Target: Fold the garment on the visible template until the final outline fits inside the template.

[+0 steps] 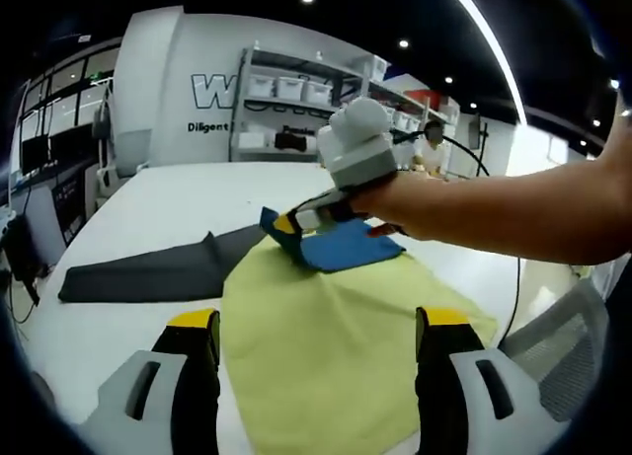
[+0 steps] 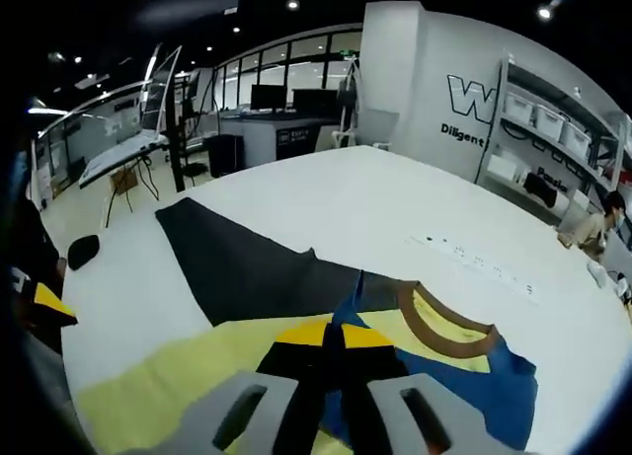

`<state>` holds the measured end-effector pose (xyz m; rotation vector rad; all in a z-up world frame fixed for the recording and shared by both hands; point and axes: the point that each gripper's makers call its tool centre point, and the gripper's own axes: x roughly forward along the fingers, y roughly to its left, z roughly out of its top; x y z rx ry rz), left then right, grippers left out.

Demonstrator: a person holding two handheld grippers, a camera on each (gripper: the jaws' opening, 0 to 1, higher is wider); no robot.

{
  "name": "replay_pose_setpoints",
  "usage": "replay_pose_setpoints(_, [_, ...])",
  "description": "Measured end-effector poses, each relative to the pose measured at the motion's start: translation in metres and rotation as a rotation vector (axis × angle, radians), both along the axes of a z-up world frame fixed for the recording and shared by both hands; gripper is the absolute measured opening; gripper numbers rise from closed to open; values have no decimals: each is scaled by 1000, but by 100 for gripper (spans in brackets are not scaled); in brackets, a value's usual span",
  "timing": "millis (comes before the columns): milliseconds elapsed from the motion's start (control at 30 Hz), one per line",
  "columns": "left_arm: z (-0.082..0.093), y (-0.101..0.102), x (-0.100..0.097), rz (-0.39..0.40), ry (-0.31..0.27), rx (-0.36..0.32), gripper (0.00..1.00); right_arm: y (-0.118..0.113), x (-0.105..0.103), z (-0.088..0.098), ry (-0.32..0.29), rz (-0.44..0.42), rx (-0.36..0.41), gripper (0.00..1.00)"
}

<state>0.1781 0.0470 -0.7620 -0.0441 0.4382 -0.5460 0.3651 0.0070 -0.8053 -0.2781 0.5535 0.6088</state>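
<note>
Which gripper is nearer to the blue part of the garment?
Right. The right gripper is shut on the blue part of the garment. The left gripper is open, apart from it, over the yellow part.

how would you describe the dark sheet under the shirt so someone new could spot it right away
On the big white table lies a yellow garment with a blue part, pinched by the right gripper. The dark grey template sticks out flat from under it, toward the table's far side. It is the only dark, plain sheet there, without the brown collar or bright colours.
</note>
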Motion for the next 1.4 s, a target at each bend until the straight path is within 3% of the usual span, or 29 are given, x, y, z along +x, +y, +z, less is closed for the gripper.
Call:
replay_pose_setpoints(300, [0,1,0,3,4,-5,77,25,-7,-24,62,28,15,0])
replay_pose_setpoints(667, [-2,1,1,3,10,-3,76,41,-12,-32,94,67,46,2])
replay_pose_setpoints(800, [-3,1,2,3,11,-4,76,35,-9,-27,62,63,44,0])
replay_pose_setpoints(833, [-3,1,2,2,12,-5,76,27,-7,-32,52,71,-15,0])
replay_pose_setpoints(900, [-3,0,2,0,11,-3,75,27,-7,-37,70,72,-9,0])
replay_pose_setpoints(933, [-3,0,2,-2,11,-4,75,27,-13,-46,116,69,1,0])
replay_pose_setpoints(1133, [-4,-1,1,-5,16,-2,75,36,-31,-64,164,105,-28,0])
replay_pose_setpoints(1167, [-4,0,1,-5,16,-1,75,39,-26,-61,125,112,-22,0])
replay_pose_setpoints(1200, [-4,0,1,-5,16,-1,75,38,-28,-63,147,104,-25,0])
replay_pose_setpoints(1400, [-5,-2,1,-11,16,2,75,36,-28,-62,129,110,-24,0])
